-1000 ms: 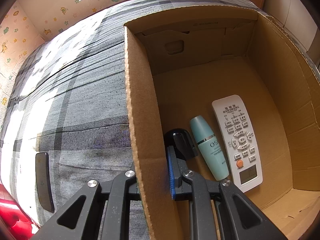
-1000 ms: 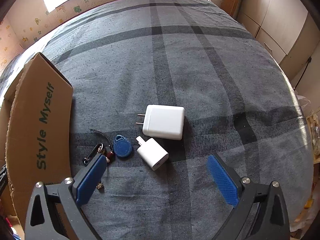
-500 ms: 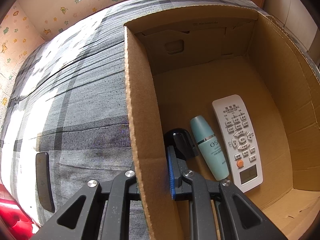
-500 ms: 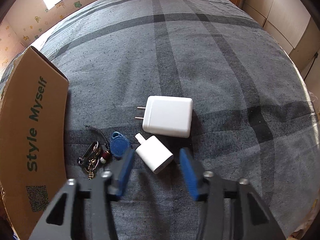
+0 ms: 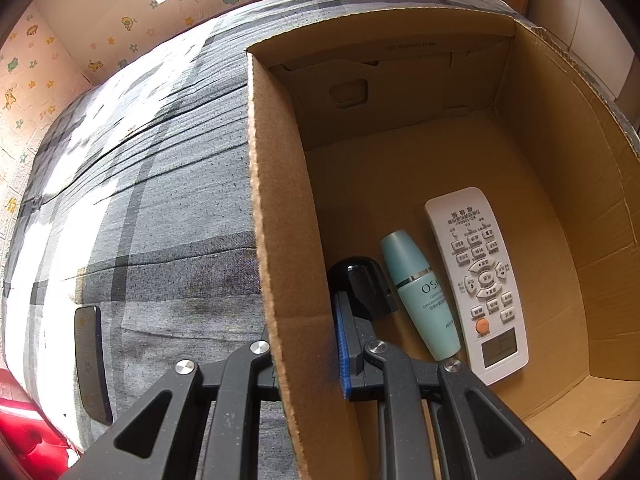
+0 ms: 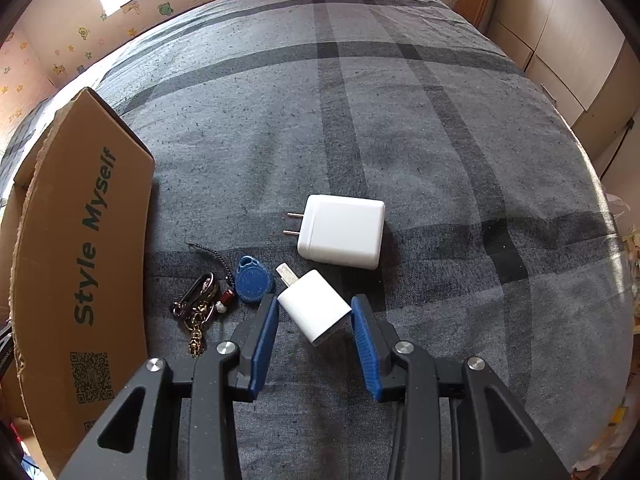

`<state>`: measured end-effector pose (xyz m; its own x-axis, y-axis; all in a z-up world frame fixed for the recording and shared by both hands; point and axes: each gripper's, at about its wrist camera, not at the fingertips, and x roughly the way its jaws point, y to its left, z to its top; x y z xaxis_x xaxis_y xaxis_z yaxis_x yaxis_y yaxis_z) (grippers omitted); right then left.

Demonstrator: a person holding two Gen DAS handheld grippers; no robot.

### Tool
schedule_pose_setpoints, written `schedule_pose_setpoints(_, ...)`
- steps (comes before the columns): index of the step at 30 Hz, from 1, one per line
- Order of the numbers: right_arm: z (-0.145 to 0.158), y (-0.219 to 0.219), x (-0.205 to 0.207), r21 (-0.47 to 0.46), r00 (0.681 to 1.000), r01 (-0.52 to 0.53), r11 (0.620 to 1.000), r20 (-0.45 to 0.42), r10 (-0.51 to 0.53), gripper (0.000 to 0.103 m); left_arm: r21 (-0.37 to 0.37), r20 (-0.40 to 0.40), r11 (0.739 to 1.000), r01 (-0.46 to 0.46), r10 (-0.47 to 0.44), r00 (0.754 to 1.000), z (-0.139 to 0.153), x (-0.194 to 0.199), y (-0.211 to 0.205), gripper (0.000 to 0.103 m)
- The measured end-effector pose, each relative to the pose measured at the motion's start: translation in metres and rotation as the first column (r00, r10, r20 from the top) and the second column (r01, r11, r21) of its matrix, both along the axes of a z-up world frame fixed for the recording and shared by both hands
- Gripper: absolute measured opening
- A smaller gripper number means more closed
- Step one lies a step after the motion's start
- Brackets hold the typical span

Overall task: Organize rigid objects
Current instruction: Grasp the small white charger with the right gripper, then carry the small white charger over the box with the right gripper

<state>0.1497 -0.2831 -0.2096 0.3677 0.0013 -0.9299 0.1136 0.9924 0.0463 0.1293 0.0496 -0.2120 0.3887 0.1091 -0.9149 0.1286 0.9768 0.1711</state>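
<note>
My left gripper (image 5: 304, 320) is shut on the left wall of an open cardboard box (image 5: 276, 200); one finger is hidden outside the wall. Inside the box lie a white remote (image 5: 476, 272), a teal bottle (image 5: 420, 292) and a black rounded object (image 5: 360, 280). In the right wrist view my right gripper (image 6: 314, 304) is shut on a small white charger (image 6: 312, 312), both blue pads touching its sides as it lies on the bed. A larger white charger (image 6: 344, 232) lies just beyond it. A blue key fob (image 6: 252, 280) with keys (image 6: 198, 304) lies to the left.
Everything rests on a grey checked bedspread (image 6: 400, 120). The box's outer wall (image 6: 80, 260), printed "Style Myself", stands left of the keys. A dark flat slab (image 5: 90, 360) lies on the bed left of the box. Cupboards (image 6: 560, 40) stand at the far right.
The right gripper's jaws went from wide open to closed around the small white charger, moving slightly nearer to it. The left gripper and the box have not moved.
</note>
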Motion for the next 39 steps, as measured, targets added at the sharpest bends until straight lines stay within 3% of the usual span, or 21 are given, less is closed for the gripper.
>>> schedule_pose_setpoints(19, 0.06, 0.023, -0.019, -0.04, 0.997, -0.031, 0.999, 0.074, 0.034, 0.04, -0.011, -0.001, 1.0, -0.002, 0.002, 1.0, 0.001, 0.0, 0.005, 0.016)
schedule_pose_setpoints(39, 0.108, 0.108, -0.021, -0.035, 0.972, -0.19, 0.981, 0.136, 0.193, 0.04, -0.01, -0.003, 1.0, 0.002, -0.002, 1.0, -0.001, 0.0, 0.005, 0.016)
